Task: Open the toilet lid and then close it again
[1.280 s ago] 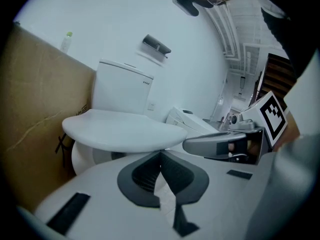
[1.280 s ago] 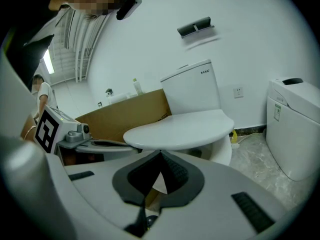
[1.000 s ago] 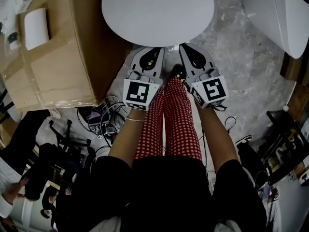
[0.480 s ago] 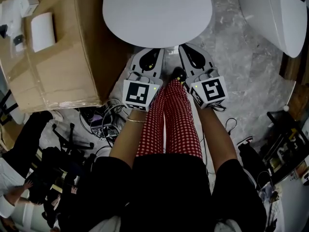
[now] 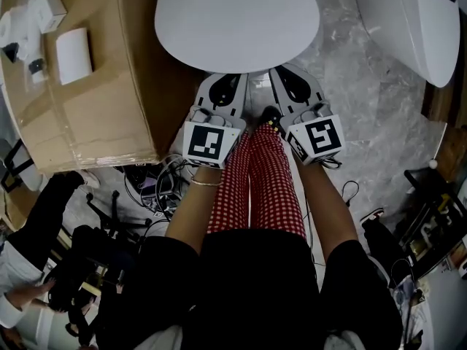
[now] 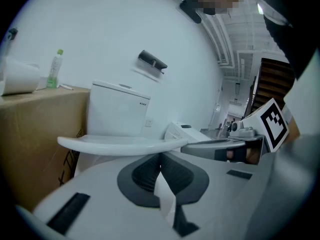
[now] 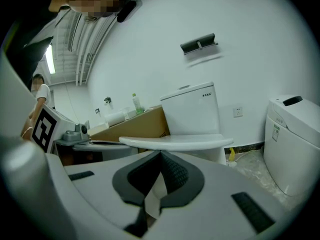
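Observation:
The white toilet lid [image 5: 237, 20] lies flat and closed at the top middle of the head view. It is a thin horizontal slab [image 6: 120, 144] in front of the tank [image 6: 117, 109], and the right gripper view has the same slab [image 7: 175, 142]. My left gripper [image 5: 225, 79] and right gripper [image 5: 286, 74] sit side by side just in front of the lid's front edge and slightly below it. In the gripper views the left gripper [image 6: 160, 155] and the right gripper [image 7: 161, 154] each have their dark pads met at the tip, with nothing between them.
A cardboard box [image 5: 80, 100] with a paper roll [image 5: 73, 55] stands close on the left. A second toilet [image 5: 408, 20] is at the right. Cables [image 5: 157, 184] lie on the floor at the left. My red-checked legs [image 5: 255, 188] are below the grippers. Another person [image 5: 29, 275] crouches at the lower left.
Both grippers stay at the lid's front edge. The head view has drifted a little, so the box shows further right.

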`<state>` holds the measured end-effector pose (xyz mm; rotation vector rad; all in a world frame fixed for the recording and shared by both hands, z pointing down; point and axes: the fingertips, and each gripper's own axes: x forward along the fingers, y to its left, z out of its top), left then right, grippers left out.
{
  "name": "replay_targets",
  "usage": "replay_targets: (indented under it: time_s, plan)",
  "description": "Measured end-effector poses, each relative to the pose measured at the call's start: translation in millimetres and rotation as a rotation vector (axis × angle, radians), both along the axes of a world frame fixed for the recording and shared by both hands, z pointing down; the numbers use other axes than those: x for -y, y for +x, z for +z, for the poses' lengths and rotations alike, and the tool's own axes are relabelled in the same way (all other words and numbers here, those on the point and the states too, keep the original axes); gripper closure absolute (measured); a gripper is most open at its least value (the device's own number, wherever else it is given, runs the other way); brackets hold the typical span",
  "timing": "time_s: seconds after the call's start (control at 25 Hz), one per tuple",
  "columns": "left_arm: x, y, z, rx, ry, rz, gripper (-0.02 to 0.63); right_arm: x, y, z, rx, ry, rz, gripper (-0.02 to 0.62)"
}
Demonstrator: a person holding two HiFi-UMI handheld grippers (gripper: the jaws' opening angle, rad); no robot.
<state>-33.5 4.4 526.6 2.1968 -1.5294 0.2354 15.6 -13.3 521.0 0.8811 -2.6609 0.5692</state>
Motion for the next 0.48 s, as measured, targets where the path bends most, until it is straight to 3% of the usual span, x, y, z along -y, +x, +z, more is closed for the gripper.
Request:
replay_targets:
  time_s: [0.48]
  plan:
    - [20,-4,-32,-0.019,0.063,0.015,0.603,19,-4,-31,0.033,0.036,0.065,0.577]
